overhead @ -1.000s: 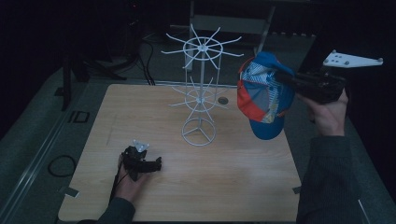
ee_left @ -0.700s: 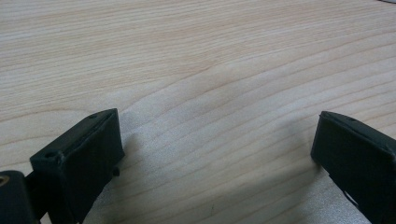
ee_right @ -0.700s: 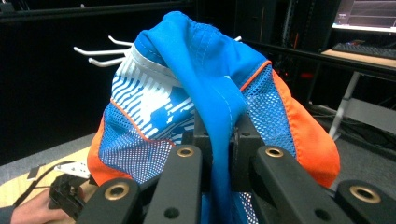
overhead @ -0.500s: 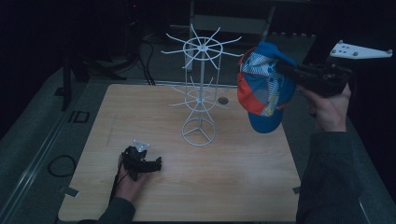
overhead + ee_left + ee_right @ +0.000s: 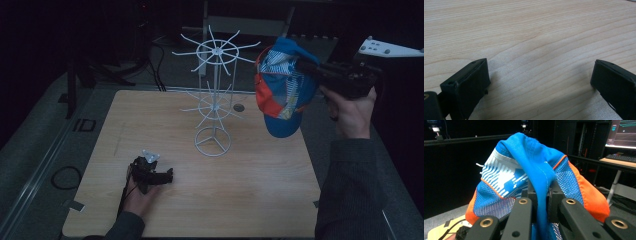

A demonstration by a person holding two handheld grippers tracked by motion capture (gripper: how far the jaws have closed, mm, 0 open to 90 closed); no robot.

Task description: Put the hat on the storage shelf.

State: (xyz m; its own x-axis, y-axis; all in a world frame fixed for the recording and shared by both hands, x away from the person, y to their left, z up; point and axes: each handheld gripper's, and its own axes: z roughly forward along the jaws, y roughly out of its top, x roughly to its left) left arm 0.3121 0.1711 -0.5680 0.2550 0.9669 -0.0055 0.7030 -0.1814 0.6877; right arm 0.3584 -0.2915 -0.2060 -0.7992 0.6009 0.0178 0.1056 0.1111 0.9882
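Hanging from the right tool [image 5: 307,67], the cap [image 5: 282,85] sits up in the air, off the worktop [image 5: 260,200], w/ its brim drooping below the jaws. Right gripper view shows the jaws pressed together on a fold of blue fabric [image 5: 541,182], pinching it so the crown dangles open, prob. so it can drop over a prong. Just ahead of that tool, toward the person's left, stands the white wire rack [image 5: 215,95], its top spokes abt level w/ the cap and bare. Left tool [image 5: 150,172] rests on the wood well apart, jaws spread, nothing btwn them: parked, not needed yet.
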